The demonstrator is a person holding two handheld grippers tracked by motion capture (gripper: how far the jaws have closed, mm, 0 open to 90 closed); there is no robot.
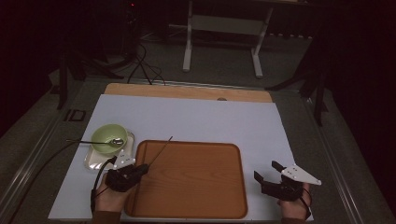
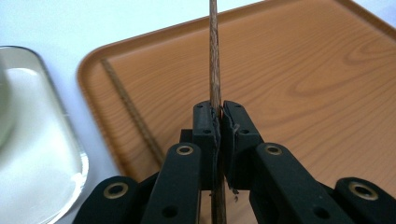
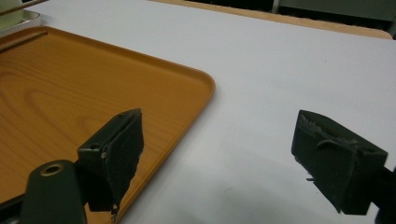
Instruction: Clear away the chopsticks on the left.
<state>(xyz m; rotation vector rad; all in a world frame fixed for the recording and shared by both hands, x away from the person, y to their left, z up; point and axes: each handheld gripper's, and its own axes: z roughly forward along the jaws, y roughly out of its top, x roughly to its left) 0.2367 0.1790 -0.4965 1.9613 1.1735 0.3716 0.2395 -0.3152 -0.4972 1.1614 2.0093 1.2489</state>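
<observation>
My left gripper (image 1: 145,166) is shut on a thin brown wooden chopstick (image 1: 161,148) that points up and right over the wooden tray (image 1: 196,186). In the left gripper view the chopstick (image 2: 214,56) runs straight up from between the closed pads of my left gripper (image 2: 218,114). A second chopstick (image 2: 130,112) lies inside the tray (image 2: 303,70) along its left rim. My right gripper (image 1: 266,170) rests open on the white table right of the tray, and the right gripper view shows nothing within my right gripper (image 3: 217,140).
A pale green bowl (image 1: 106,135) with a metal spoon (image 1: 114,141) in it sits on a small metal dish (image 1: 93,161) left of the tray. The white tabletop (image 1: 196,116) stretches behind. A table frame (image 1: 224,28) and cables (image 1: 144,65) lie beyond.
</observation>
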